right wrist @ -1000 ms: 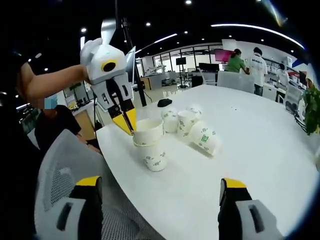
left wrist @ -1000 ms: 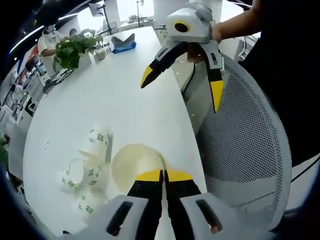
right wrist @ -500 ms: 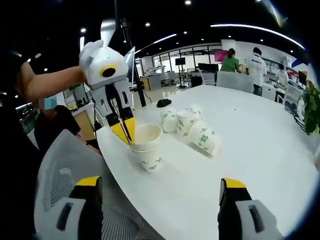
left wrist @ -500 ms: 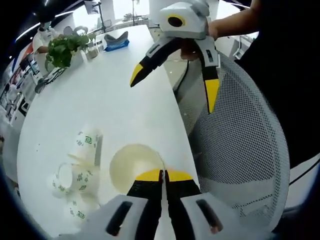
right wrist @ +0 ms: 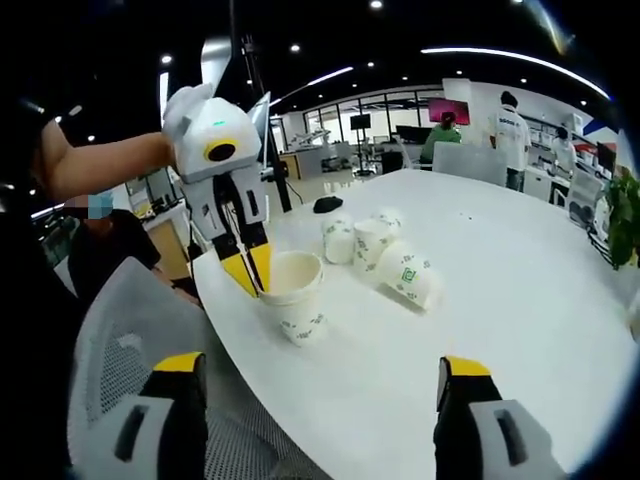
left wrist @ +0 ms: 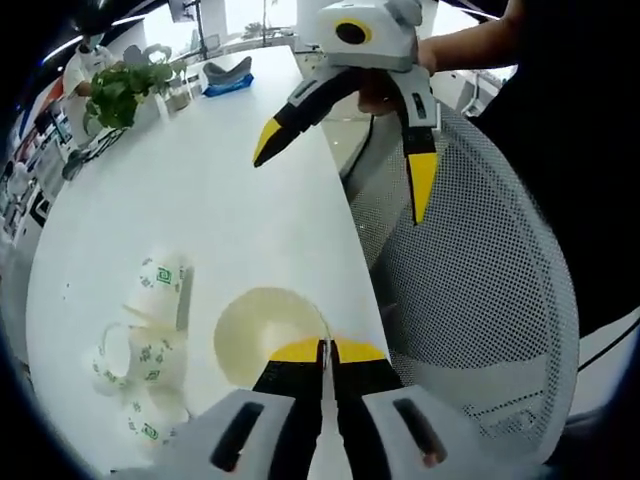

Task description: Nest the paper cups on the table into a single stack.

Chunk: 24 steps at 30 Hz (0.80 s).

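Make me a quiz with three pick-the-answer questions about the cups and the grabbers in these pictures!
1. Where is the mesh chair?
A. on top of the table
B. beside the table edge
C. under the plant

2. What colour are the tips of the jaws?
A. yellow
B. purple
C. pink

3. What is the left gripper doing?
A. hanging open in the air
B. pinching the rim of a paper cup
C. holding a spoon

Answers:
1 B: the mesh chair sits next to the white table edge.
2 A: the right gripper has yellow tips on black jaws.
3 B: the left gripper is shut on the rim of the upright paper cup, its jaws together.
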{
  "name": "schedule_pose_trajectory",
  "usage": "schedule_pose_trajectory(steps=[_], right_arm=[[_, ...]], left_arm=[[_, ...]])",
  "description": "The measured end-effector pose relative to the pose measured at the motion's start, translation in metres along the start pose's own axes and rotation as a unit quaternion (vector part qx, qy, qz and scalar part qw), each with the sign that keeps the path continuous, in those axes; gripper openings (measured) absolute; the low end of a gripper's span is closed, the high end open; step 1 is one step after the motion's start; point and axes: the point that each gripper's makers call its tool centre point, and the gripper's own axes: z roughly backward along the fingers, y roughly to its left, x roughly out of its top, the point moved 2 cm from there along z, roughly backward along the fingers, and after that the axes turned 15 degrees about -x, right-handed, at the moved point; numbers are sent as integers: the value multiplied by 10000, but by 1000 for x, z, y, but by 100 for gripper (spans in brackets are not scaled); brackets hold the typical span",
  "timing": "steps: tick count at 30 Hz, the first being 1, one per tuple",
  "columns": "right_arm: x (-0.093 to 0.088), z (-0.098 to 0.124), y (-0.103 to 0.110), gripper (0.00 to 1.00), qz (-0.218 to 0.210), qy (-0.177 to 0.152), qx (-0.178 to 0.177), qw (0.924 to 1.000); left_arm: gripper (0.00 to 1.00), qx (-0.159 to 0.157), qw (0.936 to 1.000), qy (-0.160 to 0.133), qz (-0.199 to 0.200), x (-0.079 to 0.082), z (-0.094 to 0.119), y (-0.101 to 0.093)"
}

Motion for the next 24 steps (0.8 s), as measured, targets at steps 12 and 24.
schedule_pose_trajectory(steps=[12,24], right_arm=[[-2,-1,-3,97,-4,-1,-3,10000],[-3,-2,-3,97,24,11,-34,10000]], left_arm=[[0,-69,10000,12,20,0,-5,0],[0,37,9999,-24,-136,3,-4,8]])
